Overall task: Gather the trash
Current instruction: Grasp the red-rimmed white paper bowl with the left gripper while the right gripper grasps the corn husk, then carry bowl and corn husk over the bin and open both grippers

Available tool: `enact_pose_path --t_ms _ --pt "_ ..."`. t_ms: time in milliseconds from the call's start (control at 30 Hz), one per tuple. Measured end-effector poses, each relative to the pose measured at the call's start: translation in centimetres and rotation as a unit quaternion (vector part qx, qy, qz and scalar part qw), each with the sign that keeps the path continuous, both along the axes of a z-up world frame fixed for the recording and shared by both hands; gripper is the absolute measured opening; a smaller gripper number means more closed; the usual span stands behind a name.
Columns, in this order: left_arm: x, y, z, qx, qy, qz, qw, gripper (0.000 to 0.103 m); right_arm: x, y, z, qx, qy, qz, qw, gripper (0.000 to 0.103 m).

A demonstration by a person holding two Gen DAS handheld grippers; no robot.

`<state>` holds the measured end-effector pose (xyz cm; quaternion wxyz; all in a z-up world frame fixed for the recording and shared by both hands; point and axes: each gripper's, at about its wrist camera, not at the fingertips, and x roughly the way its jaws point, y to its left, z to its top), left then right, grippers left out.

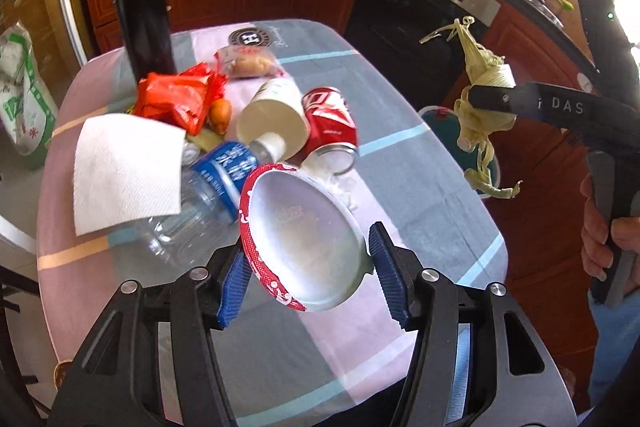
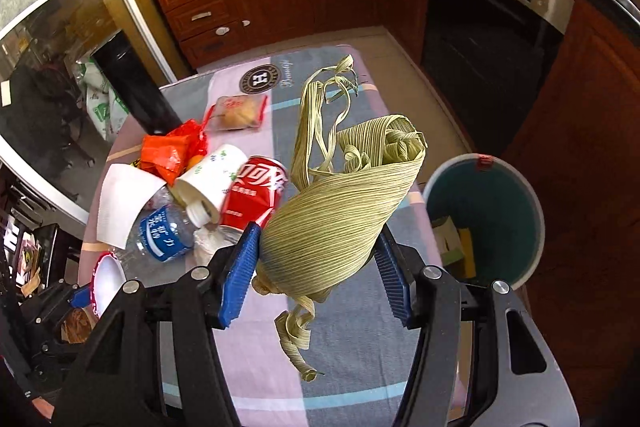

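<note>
Ribbed, pale-green corn husk (image 2: 332, 223), curling strips

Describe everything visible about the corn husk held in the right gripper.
The corn husk is a pale yellow-green bundle of dry, finely ribbed leaves, wrapped into a hollow cone with its open end pointing away from the camera. Loose strips curl up from that end and down from the base. The right gripper clamps its wide lower part between blue pads, holding it tilted in the air, clear of the table, with the teal trash bin just beyond it.
</note>
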<state>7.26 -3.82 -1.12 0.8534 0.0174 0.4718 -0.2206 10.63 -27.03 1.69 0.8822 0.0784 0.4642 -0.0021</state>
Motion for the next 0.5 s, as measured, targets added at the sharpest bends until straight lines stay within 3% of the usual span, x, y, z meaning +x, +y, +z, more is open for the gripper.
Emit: enact_pose_path --t_ms 500 --pt "3.4 -17.1 -0.6 0.047 0.002 -0.131 0.9903 0.058 -2.1 -16.7 -5.3 0.034 0.024 -0.138 0.989 0.055"
